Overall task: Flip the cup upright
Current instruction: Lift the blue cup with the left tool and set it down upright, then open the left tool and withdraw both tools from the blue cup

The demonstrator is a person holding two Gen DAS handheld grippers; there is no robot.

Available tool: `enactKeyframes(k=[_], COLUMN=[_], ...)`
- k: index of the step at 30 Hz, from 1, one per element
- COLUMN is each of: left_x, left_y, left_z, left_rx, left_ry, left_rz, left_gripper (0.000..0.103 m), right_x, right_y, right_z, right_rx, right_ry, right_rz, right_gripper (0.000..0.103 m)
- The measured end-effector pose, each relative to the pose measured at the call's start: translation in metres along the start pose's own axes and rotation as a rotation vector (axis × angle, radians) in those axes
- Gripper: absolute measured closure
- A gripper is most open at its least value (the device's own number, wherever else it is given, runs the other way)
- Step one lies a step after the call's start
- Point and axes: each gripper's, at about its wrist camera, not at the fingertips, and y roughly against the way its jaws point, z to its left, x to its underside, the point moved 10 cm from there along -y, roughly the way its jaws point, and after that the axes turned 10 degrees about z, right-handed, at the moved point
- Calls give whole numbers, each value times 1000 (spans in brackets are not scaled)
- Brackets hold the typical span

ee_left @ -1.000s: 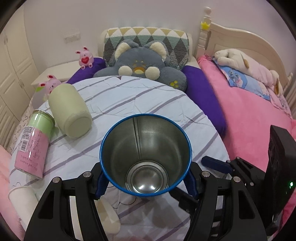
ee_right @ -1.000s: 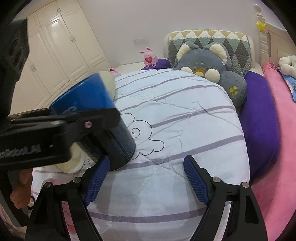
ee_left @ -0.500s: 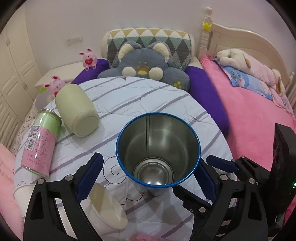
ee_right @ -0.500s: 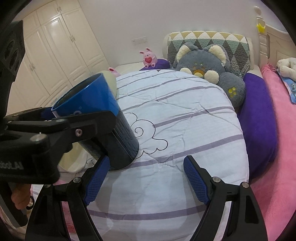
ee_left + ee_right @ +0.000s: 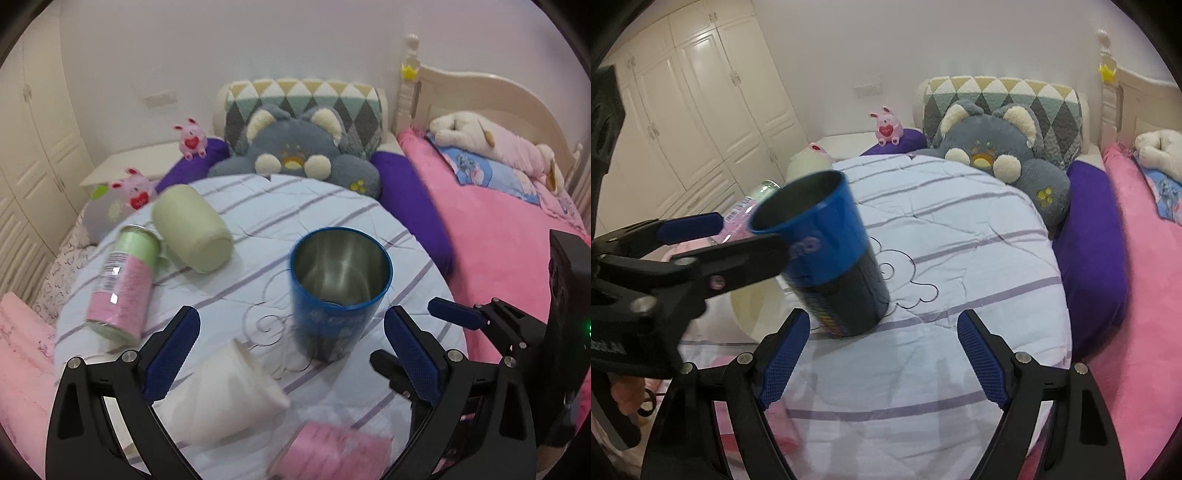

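Note:
A blue metal cup (image 5: pixel 338 291) stands upright on the striped round cushion (image 5: pixel 303 206), mouth up, steel inside showing. It also shows in the right wrist view (image 5: pixel 827 254). My left gripper (image 5: pixel 291 347) is open and empty, its pads apart on either side of the cup and a little in front of it. My right gripper (image 5: pixel 882 354) is open and empty, just in front of and to the right of the cup. The left gripper shows in the right wrist view (image 5: pixel 713 240) beside the cup.
A pale green cup (image 5: pixel 192 229), a pink-and-green can (image 5: pixel 122 284) and a white paper cup (image 5: pixel 225 395) lie on their sides on the cushion's left. A blurred pink object (image 5: pixel 332 454) lies at the front. A grey plush (image 5: pixel 295 158) sits behind; pink bedding (image 5: pixel 509 251) lies right.
My left gripper opened, let go of the blue cup and drew back from it. The cup now stands free on the cushion. The right gripper stayed open and hardly moved.

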Motion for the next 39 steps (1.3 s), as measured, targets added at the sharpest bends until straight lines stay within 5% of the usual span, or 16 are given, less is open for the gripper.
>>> enactKeyframes(k=[12,19,39], left_x=[48,77,123], left_y=[85,117,152], left_z=[45,69,140], left_rx=[-34,-8,44], left_ry=[-73,-79,-14], left_rz=[-168,-227,-323], left_gripper=[1,1,0], right_x=[9,14,54], right_y=[46,89,129], right_z=[51,90,150], right_rx=[114,290,458], right_ry=[36,32,-229], right_rz=[-68,-201,-430], right_gripper=[20,20,20])
